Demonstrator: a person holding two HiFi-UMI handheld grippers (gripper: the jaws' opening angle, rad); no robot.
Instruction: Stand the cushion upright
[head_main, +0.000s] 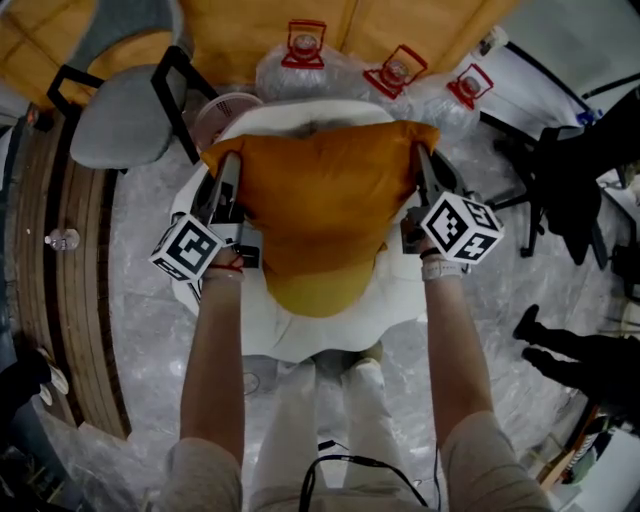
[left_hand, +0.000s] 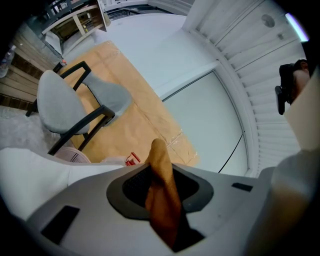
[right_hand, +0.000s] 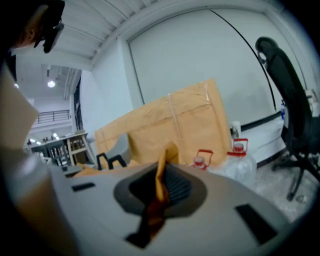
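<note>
Orange cushion (head_main: 325, 215) is clamped at its corners by left hand-held gripper (head_main: 229, 168) and right hand-held gripper (head_main: 421, 160).

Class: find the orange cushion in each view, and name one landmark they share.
Head view: cushion centre, between left hand-held gripper and right hand-held gripper.
Left gripper view: low centre, a corner pinched in the jaws.
Right gripper view: low centre, likewise pinched.
Shared landmark: the grey chair.

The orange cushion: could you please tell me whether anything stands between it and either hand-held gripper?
Nothing visible does. The left hand-held gripper and the right hand-held gripper each pinch a far corner of the orange cushion, one on each side, with only its fabric between the jaws.
</note>
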